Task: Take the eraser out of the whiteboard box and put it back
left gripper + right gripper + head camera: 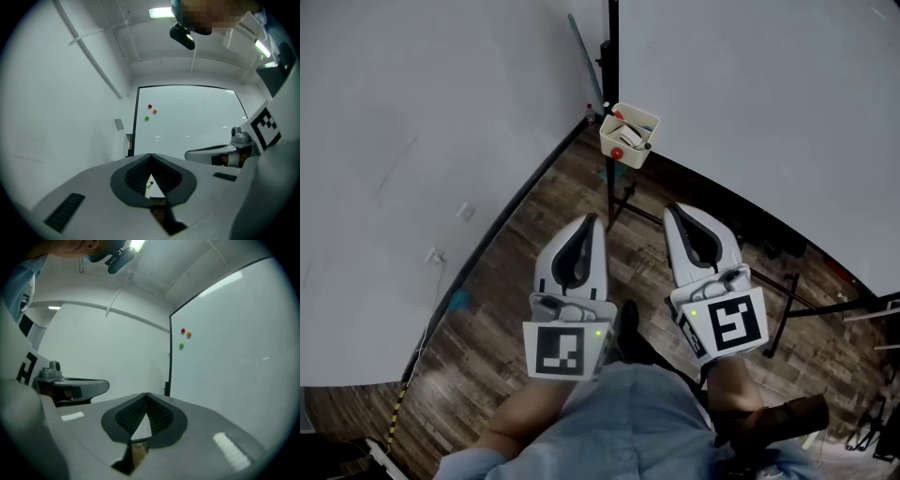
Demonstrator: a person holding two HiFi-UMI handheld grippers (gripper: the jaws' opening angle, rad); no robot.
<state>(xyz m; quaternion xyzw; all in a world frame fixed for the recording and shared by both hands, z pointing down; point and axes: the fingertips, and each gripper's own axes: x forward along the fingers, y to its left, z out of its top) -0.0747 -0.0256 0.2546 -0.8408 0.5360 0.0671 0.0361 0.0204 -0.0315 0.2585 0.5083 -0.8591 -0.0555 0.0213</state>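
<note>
Head view, lower centre-left: white moulded left gripper with a marker cube, jaws clenched tip to tip, nothing between them. Upper centre: small cream open-topped whiteboard box, fixed to the black frame of the large white whiteboard. It holds a clutter of pale and dark items. The eraser should be among them but cannot be singled out, so its long axis cannot be read. Lower centre-right: matching white right gripper, jaws likewise pressed together and empty. Key relation: the box lies straight up-frame, between the two grippers' lines and well apart from both. The right tip looks marginally nearer. Judgement: either gripper must unclench before it enters the box from above.
</note>
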